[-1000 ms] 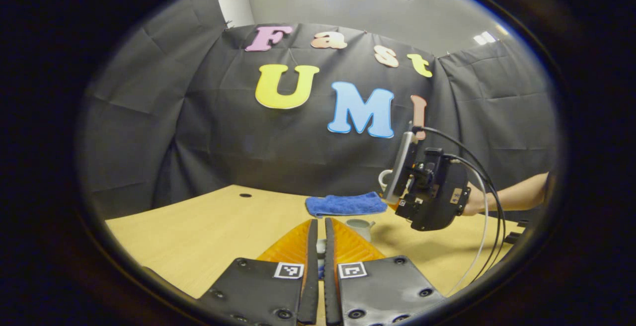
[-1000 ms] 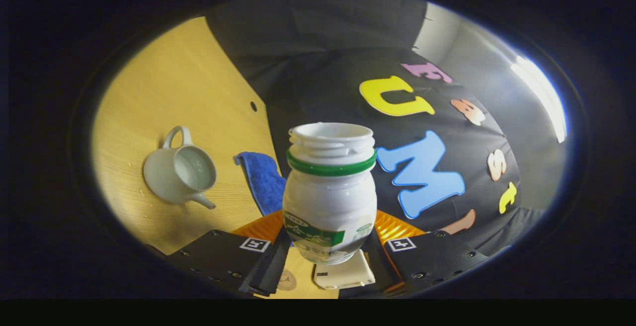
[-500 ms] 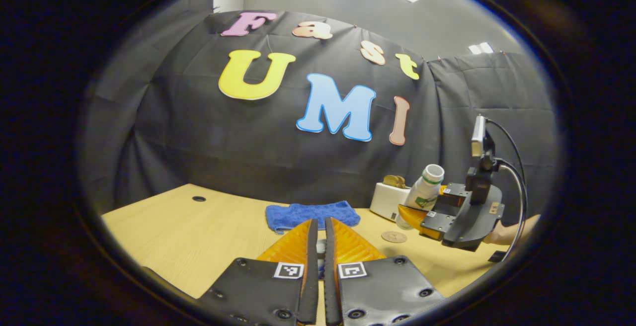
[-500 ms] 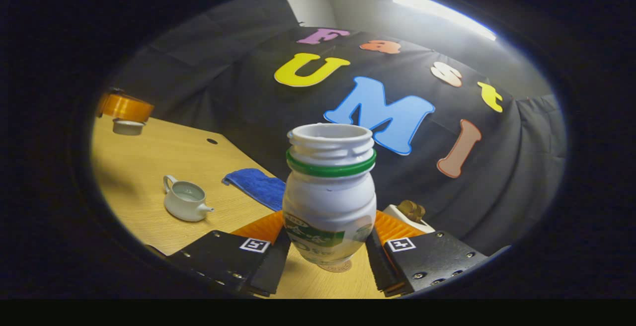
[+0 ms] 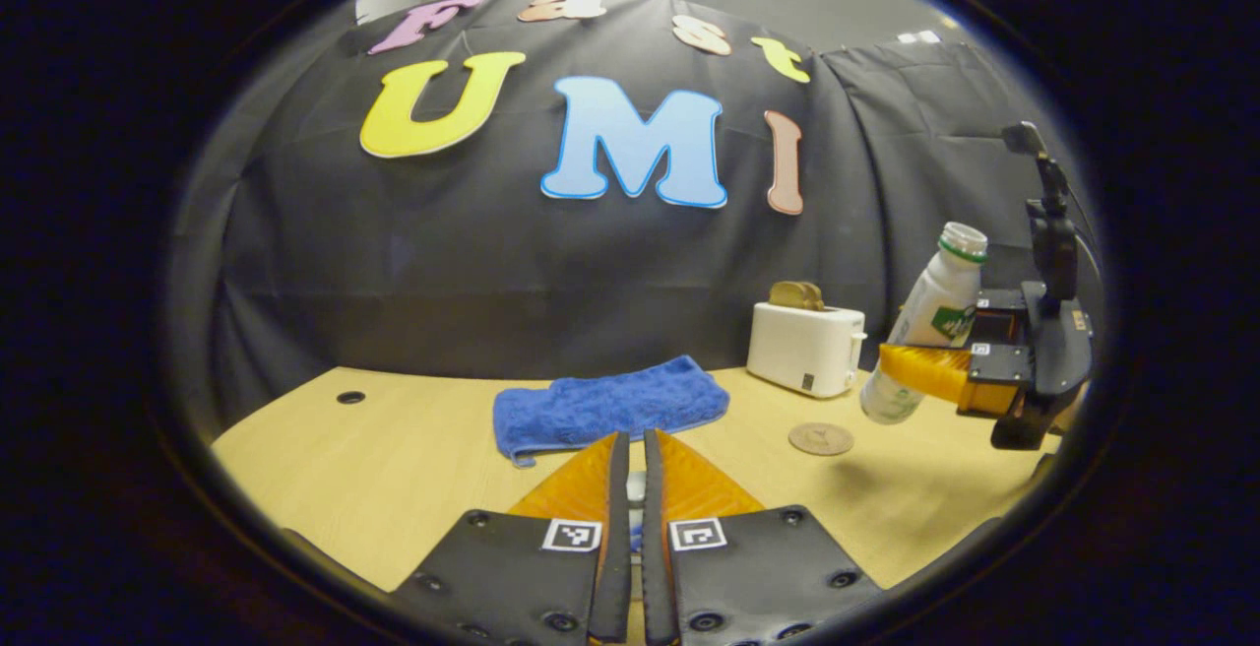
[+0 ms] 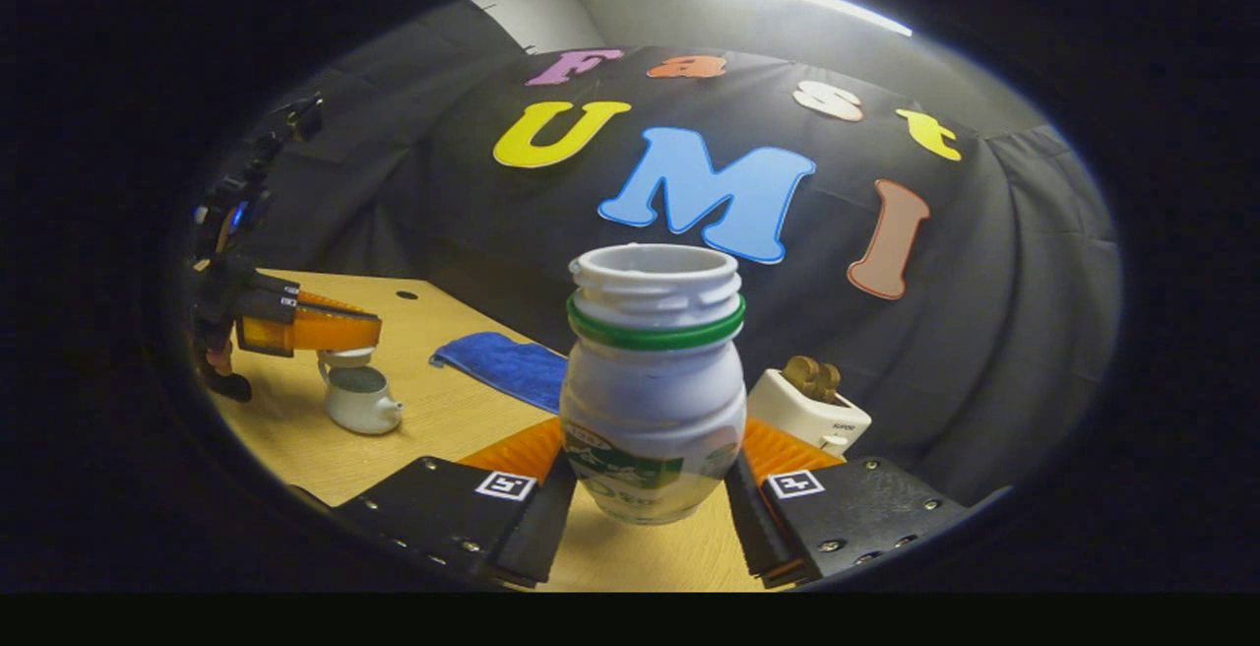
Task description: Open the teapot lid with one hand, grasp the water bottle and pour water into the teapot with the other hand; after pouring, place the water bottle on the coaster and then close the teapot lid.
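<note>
Gripping uncapped water bottle (image 6: pixel 655 380) in right tongs (image 6: pixel 650 498), tilted above bench (image 5: pixel 394 469) near coaster (image 5: pixel 820 438) | left tongs (image 5: pixel 630 488) pinching teapot lid (image 6: pixel 344 357) just over open teapot (image 6: pixel 359 402) | blue cloth (image 5: pixel 605 405) and toaster (image 5: pixel 805 346) behind

Both views look low across the worktop (image 5: pixel 394 469) toward the booth wall; both share the toaster (image 5: pixel 805 348) (image 6: pixel 809 410), the right view closer to it.
</note>
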Motion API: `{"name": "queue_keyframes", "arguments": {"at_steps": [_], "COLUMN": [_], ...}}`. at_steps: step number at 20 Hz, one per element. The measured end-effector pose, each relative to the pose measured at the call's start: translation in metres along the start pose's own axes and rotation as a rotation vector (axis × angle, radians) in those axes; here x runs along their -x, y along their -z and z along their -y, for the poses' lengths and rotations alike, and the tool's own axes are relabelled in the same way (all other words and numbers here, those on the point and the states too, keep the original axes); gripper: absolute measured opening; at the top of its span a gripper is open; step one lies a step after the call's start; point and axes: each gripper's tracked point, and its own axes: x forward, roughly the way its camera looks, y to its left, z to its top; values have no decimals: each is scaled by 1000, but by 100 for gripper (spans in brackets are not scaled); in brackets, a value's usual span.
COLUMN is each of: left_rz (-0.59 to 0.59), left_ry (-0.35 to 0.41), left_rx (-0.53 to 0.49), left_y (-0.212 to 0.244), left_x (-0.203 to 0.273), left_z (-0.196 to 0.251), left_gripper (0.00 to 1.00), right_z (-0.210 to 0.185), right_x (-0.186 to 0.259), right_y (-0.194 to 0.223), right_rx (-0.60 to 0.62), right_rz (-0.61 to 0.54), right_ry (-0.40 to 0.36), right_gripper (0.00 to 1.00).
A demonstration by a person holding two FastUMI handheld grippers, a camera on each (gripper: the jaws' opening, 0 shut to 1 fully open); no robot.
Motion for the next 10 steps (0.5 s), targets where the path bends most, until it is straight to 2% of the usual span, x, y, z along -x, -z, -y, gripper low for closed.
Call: {"name": "queue_keyframes", "arguments": {"at_steps": [1,2,3,4,6,7,8,10], "left_rz": [-13,-24,-29,-37,-57,-61,-64,-67], "left_ry": [-3,-8,-13,-11,-10,-10,-16,-12], "left_rx": [-1,-7,-14,-16,-13,-14,-26,-38], "left_y": [6,10,13,16,24,27,28,32], "left_x": [-4,-7,-9,-11,-14,-13,-14,-15], "left_z": [-1,-2,-4,-3,-3,-2,-3,0], "left_gripper": [15,11,15,12,15,11,15,15], "right_z": [4,8,12,16,21,22,24,26], "right_x": [-1,-3,-7,-9,-13,-15,-17,-22], "right_y": [2,3,5,7,12,15,18,25], "right_rx": [-8,-18,-24,-30,-36,-34,-34,-46], "right_rz": [-2,-8,-11,-16,-24,-29,-32,-44], "right_ry": [7,12,18,26,35,41,46,46], "right_gripper": [71,70,70,70,70,70,70,70]}}
